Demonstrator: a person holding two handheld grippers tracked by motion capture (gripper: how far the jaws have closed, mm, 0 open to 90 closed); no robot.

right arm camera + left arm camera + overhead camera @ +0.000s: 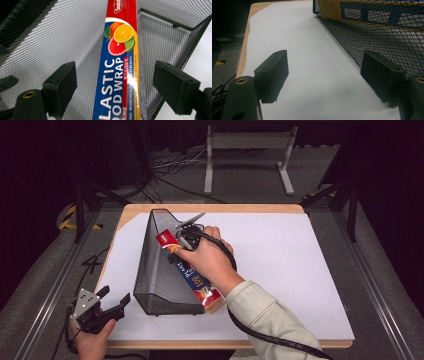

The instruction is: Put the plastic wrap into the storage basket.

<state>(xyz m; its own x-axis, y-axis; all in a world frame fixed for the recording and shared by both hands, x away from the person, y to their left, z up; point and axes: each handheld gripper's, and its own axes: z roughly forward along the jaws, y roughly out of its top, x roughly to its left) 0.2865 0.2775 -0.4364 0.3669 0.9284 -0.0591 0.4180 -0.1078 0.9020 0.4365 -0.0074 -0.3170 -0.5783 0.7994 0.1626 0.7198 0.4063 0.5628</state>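
On the white sheet (pixel 280 270), the black mesh file holder (pixel 160 280) holds the plastic wrap box (pixel 120 75), leaning along its right wall. Right gripper (pixel 113 87) hovers over the box, jaws apart, not touching. Left gripper (pixel 107 302) rests at the table's near-left corner, jaws apart, empty, beside the mesh.

A long, narrow cardboard box of plastic food wrap (pixel 120 75), blue and red with pictured citrus slices and white lettering, lies slanted inside a black wire-mesh file holder (pixel 160 270), against its right wall. The box's near end pokes out past the holder's low near-right corner. The holder stands on the white sheet, its tall end far.
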